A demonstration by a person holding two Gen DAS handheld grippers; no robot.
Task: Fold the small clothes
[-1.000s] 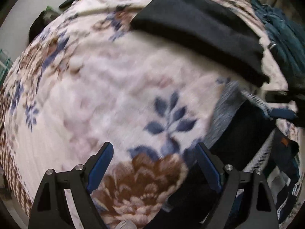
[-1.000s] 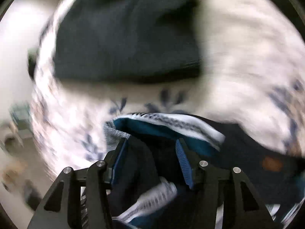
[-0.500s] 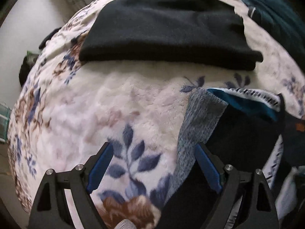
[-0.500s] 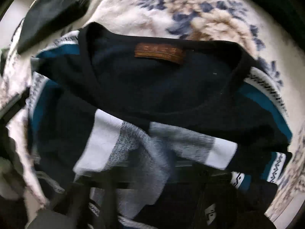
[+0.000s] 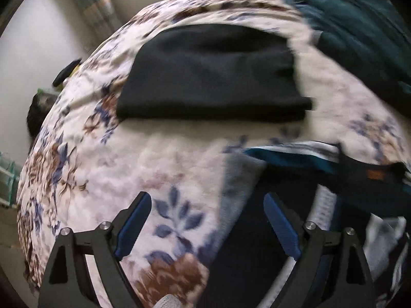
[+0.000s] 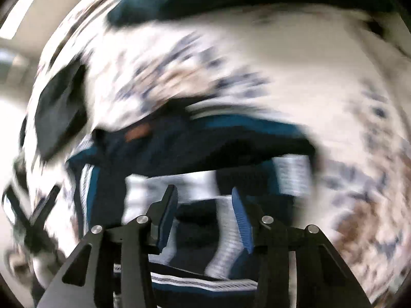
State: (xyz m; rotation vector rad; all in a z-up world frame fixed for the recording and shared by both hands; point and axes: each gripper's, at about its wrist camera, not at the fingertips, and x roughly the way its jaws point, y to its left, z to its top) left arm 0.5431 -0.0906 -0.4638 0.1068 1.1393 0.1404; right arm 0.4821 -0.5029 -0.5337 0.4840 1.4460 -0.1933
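Left gripper (image 5: 206, 224) spread wide over blanket (image 5: 159, 159), right gripper (image 6: 204, 217) half-spread above striped sweater (image 6: 205, 138), jaws just reopened, poised for folding.

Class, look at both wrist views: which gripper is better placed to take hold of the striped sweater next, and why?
Probably the right gripper: its jaws, just opening, sit directly over the striped sweater. The left gripper, open, straddles mostly floral blanket at the sweater's edge.

Right-wrist view: sweater (image 6: 205, 138) motion-blurred
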